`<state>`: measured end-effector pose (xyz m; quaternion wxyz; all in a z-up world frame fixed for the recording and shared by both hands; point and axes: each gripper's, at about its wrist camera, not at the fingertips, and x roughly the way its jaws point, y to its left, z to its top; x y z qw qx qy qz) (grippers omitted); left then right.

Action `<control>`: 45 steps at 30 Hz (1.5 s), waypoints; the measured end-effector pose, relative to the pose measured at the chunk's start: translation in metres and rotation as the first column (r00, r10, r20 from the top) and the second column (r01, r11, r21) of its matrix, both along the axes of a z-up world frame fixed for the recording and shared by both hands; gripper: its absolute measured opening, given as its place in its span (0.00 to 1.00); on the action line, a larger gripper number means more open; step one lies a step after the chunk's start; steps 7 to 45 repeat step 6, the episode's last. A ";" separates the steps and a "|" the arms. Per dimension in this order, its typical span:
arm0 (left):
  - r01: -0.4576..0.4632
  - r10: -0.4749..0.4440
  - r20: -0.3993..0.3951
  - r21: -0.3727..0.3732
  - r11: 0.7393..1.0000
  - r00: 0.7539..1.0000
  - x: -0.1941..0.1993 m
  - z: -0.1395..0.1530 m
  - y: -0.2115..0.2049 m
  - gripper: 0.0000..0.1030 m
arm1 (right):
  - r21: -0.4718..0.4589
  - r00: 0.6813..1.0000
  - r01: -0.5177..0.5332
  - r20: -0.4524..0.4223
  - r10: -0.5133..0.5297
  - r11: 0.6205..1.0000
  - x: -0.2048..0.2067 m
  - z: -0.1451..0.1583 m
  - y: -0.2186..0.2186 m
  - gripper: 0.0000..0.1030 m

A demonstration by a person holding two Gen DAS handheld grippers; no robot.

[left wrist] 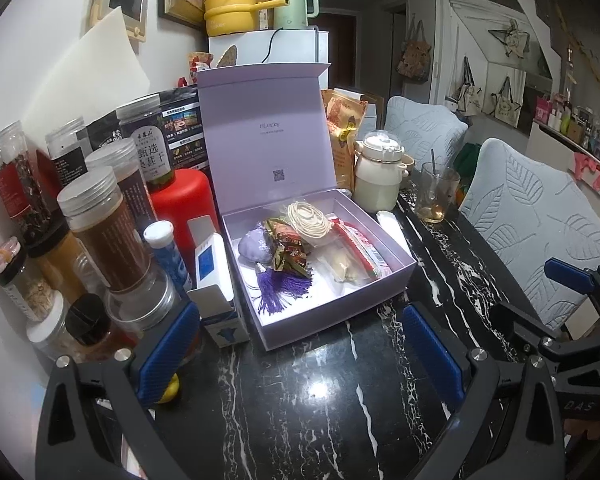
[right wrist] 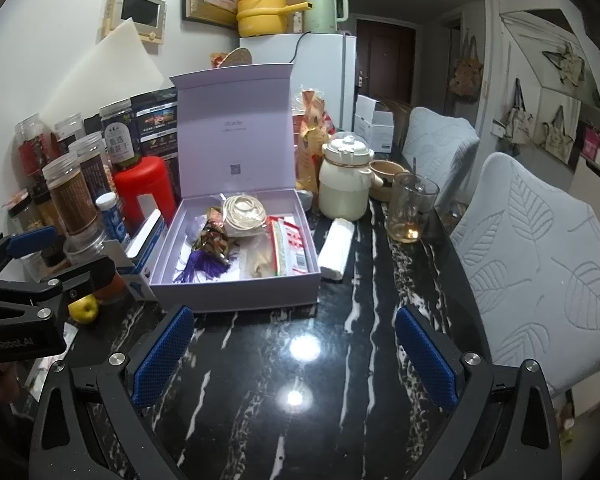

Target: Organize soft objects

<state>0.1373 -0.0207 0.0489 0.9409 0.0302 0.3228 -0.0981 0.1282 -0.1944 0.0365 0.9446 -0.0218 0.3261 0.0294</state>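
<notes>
On the black marble table (left wrist: 320,400) stands a pale lilac gift box (left wrist: 396,280) with its lid (left wrist: 260,128) raised upright at the back. Inside the box lie the soft things: a coil of cream cord (left wrist: 310,216), a purple tassel (left wrist: 280,286), a lilac pouch (left wrist: 252,246) touching the tassel's top, a crumpled foil wrapper (left wrist: 290,254) between the pouch and the cord, and a clear packet with a red and white edge (left wrist: 358,252) along the right wall. The left gripper (left wrist: 300,354) hovers above the bare table in front of the box, its jaws spread wide and nothing between them. The right gripper (right wrist: 296,358) hangs also over the table, just before the box front, with its jaws wide apart and empty. To the left of the box there are many jars (left wrist: 96,224), a red container (left wrist: 182,216) and a small open carton (left wrist: 220,312). To the right stands a cream pot (left wrist: 378,176), near it a glass with a spoon (left wrist: 436,192), and a white roll (right wrist: 336,250) lies just beside the box.
</notes>
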 end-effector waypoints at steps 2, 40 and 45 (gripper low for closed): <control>-0.005 0.005 -0.002 0.001 1.000 1.000 0.000 0.000 0.000 1.00 | 0.003 1.000 0.002 -0.001 -0.002 1.000 0.000 0.000 -0.001 0.99; -0.010 0.010 -0.013 0.005 1.000 1.000 0.002 -0.003 0.001 1.00 | 0.009 1.000 0.007 -0.005 -0.006 1.000 0.001 -0.001 -0.003 0.99; -0.010 0.010 -0.013 0.005 1.000 1.000 0.002 -0.003 0.001 1.00 | 0.009 1.000 0.007 -0.005 -0.006 1.000 0.001 -0.001 -0.003 0.99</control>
